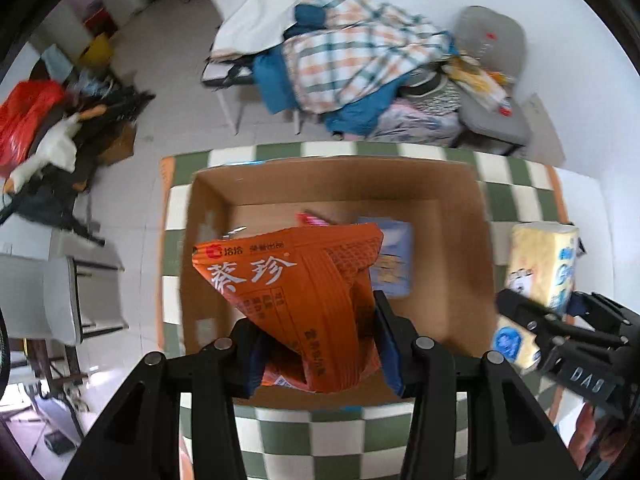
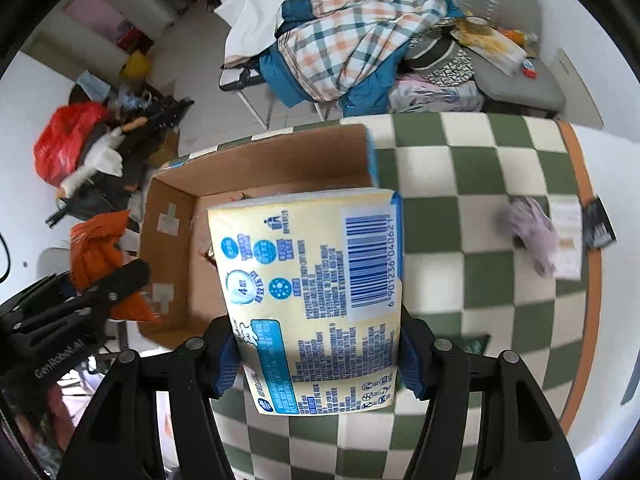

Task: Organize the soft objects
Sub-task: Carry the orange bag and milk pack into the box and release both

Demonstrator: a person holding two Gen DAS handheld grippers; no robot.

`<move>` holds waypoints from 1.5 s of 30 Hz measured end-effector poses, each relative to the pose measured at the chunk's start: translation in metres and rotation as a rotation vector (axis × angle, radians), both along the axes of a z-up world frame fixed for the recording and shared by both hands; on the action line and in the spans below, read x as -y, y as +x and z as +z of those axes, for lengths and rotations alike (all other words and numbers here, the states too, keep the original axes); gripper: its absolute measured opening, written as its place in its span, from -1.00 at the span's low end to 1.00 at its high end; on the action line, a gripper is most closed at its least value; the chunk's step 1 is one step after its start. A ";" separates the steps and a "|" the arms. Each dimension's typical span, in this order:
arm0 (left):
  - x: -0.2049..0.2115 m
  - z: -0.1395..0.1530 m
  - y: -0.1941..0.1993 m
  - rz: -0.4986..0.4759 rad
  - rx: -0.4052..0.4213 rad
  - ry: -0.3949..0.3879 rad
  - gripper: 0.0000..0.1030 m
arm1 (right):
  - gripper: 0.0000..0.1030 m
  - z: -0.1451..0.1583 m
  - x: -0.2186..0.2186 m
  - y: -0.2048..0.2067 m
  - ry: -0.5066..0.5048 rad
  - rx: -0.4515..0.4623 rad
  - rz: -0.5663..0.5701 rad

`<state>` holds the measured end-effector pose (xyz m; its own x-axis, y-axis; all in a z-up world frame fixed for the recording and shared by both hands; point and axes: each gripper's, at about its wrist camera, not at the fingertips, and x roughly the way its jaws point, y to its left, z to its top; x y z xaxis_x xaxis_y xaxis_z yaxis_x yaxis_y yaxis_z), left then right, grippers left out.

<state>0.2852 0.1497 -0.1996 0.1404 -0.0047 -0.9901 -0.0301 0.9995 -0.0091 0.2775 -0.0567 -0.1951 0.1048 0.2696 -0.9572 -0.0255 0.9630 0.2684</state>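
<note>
My left gripper point(image 1: 320, 350) is shut on an orange snack bag point(image 1: 304, 292) and holds it above the open cardboard box point(image 1: 340, 178). A blue packet point(image 1: 394, 260) lies inside the box. My right gripper point(image 2: 316, 354) is shut on a yellow tissue pack point(image 2: 316, 292), held over the box's right edge point(image 2: 370, 152). In the left wrist view the right gripper point(image 1: 560, 332) and tissue pack point(image 1: 544, 264) show at the right. In the right wrist view the left gripper point(image 2: 96, 300) and orange bag point(image 2: 104, 248) show at the left.
The box stands on a green-and-white checkered tablecloth point(image 2: 480, 208). A lilac cloth point(image 2: 534, 232), a paper card point(image 2: 568, 236) and a dark packet point(image 2: 598, 224) lie at the table's right side. Chairs piled with clothes point(image 1: 360, 60) stand behind; clutter point(image 1: 48, 132) lies on the floor left.
</note>
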 end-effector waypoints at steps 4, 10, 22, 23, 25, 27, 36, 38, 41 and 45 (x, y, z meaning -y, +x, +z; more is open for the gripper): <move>-0.039 -0.030 0.020 0.042 -0.052 0.004 -0.16 | 0.28 -0.030 -0.027 0.028 -0.056 -0.038 -0.002; -0.056 -0.074 0.043 0.050 -0.130 -0.001 -0.15 | 0.28 -0.078 -0.038 0.055 -0.154 -0.058 -0.028; -0.055 -0.122 0.068 0.044 -0.258 -0.011 -0.11 | 0.33 -0.115 -0.046 0.077 -0.234 -0.044 -0.032; -0.054 -0.122 0.069 0.046 -0.259 -0.009 -0.06 | 0.40 -0.115 -0.048 0.078 -0.242 -0.040 -0.030; -0.056 -0.117 0.070 0.059 -0.240 0.003 0.15 | 0.51 -0.113 -0.049 0.079 -0.233 -0.046 -0.033; -0.059 -0.111 0.069 0.069 -0.222 -0.011 0.40 | 0.58 -0.111 -0.051 0.079 -0.233 -0.044 -0.033; -0.066 -0.093 0.044 0.098 -0.171 -0.037 0.95 | 0.96 -0.095 -0.058 0.062 -0.226 -0.050 -0.004; -0.062 -0.089 0.034 0.095 -0.155 -0.024 0.95 | 1.00 -0.093 -0.060 0.055 -0.239 -0.047 -0.004; -0.055 -0.086 0.019 0.092 -0.162 -0.054 0.96 | 1.00 -0.093 -0.063 0.043 -0.254 -0.048 0.006; -0.048 -0.074 0.000 0.094 -0.125 -0.041 0.96 | 1.00 -0.093 -0.067 0.028 -0.236 -0.065 0.024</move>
<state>0.2852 0.1974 -0.2736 0.0174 -0.0385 -0.9991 -0.1271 0.9911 -0.0404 0.3056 0.0105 -0.2885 0.0373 0.0394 -0.9985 -0.0389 0.9985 0.0380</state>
